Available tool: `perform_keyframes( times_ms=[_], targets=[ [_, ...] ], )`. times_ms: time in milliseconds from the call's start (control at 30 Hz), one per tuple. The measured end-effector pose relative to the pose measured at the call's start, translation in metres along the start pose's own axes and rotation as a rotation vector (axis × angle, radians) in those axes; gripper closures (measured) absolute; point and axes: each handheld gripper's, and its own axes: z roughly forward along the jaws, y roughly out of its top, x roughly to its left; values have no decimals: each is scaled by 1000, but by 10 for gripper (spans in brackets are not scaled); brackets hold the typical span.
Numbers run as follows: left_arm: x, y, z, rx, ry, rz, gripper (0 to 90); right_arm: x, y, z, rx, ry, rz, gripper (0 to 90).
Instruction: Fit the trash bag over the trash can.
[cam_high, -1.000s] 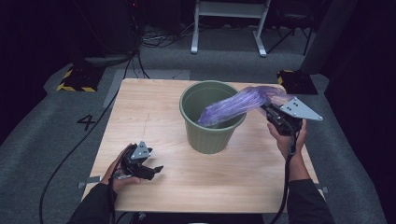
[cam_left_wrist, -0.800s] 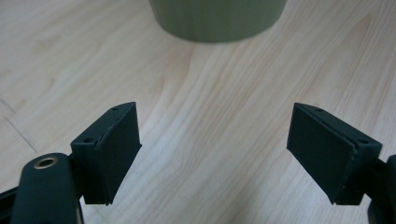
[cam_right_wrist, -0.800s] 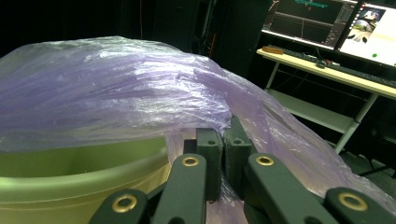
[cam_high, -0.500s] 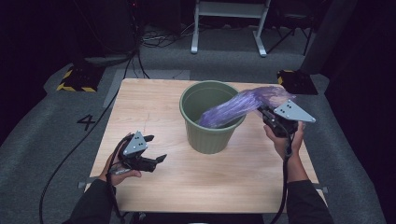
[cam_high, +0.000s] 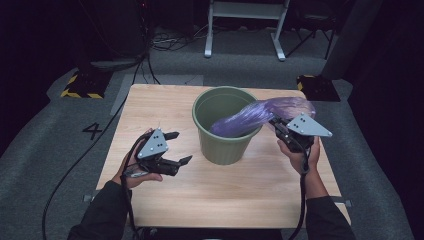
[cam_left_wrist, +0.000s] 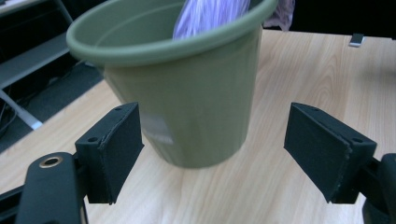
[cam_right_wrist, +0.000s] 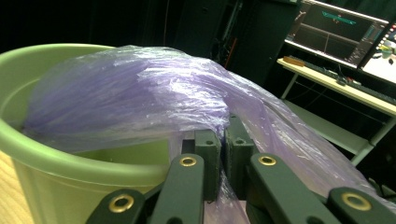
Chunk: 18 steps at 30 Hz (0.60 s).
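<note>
A green plastic bin (cam_high: 223, 125) stands upright in the middle of the wooden table (cam_high: 240, 195). A purple plastic bag (cam_high: 255, 116) drapes from inside the bin over its right rim. My right gripper (cam_high: 276, 125) is shut on the bag just outside that rim; in the right gripper view the bag (cam_right_wrist: 154, 98) is pinched between the closed pads (cam_right_wrist: 208, 154) beside the bin (cam_right_wrist: 56, 158). My left gripper (cam_high: 181, 148) hovers open to the left of the bin, empty. In the left gripper view its pads (cam_left_wrist: 116, 144) frame the bin (cam_left_wrist: 187, 98) ahead.
Cables trail from both grippers off the table's near edge. Beyond the table lie grey floor, a white frame stand (cam_high: 245, 25) and yellow-black striped blocks (cam_high: 80, 85). Bare tabletop lies in front of the bin.
My left gripper has risen off the table and drawn closer to the bin, still open. The right gripper and bag have barely moved.
</note>
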Motion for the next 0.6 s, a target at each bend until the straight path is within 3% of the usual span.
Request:
perform_keyframes(
  times_ms=[300,433,500,567,600],
  targets=[
    [9,30,17,-5,-5,16,204,12,10,4,2,38,-39,858],
    [12,42,23,5,-27,27,202,15,13,6,5,45,-48,853],
    [16,56,29,28,-28,57,199,18,17,9,10,50,-59,853],
    [18,62,30,30,-38,60,198,19,18,10,13,49,-64,853],
    [20,72,34,30,-61,63,198,21,20,12,19,53,-74,853]
  ],
)
